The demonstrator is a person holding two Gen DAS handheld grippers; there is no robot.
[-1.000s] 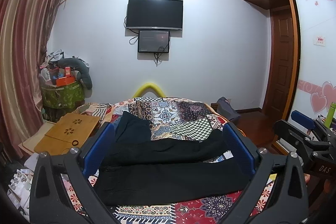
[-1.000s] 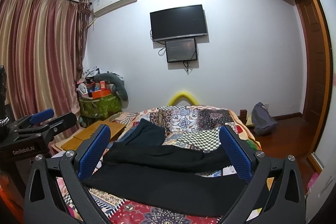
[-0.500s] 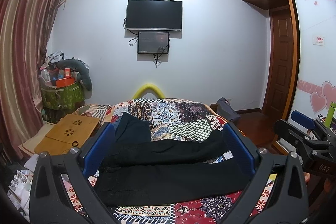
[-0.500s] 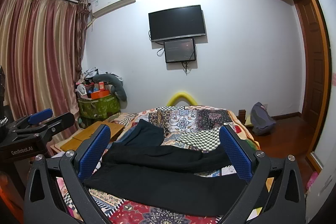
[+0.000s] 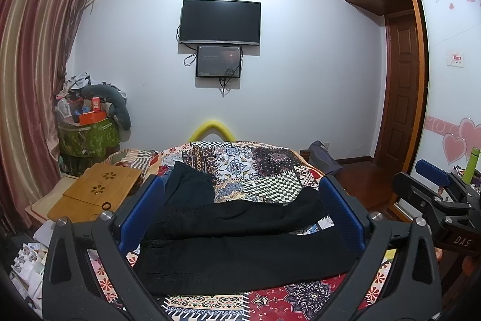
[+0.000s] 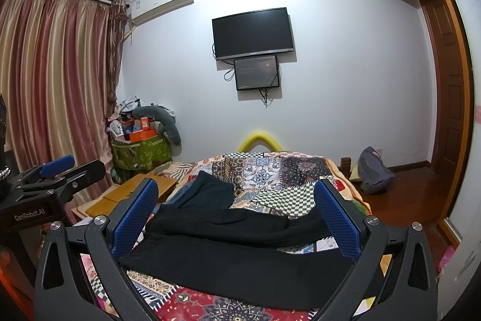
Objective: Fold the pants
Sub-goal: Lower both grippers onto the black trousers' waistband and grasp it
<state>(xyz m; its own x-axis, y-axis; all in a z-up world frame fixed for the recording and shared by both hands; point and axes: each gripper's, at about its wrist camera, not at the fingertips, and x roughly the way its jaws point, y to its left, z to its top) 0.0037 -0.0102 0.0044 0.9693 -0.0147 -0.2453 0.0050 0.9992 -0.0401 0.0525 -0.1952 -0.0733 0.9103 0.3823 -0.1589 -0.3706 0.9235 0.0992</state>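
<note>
Black pants (image 5: 240, 248) lie spread across a patchwork bed cover (image 5: 240, 167), legs running left to right, the two legs splayed apart. They also show in the right wrist view (image 6: 240, 257). A second dark garment (image 5: 186, 185) lies behind them at the left. My left gripper (image 5: 240, 215) is open and empty, held above the near edge of the pants. My right gripper (image 6: 237, 221) is open and empty, held the same way. Each gripper shows at the edge of the other's view.
A wooden lap desk (image 5: 99, 188) lies left of the bed. A green box piled with clutter (image 5: 90, 134) stands by the curtain. A bag (image 6: 375, 173) sits on the floor at the right, near a wooden door (image 5: 399, 92). A TV (image 5: 219, 21) hangs on the far wall.
Both views have drifted very slightly. The pants and grippers stay as they were.
</note>
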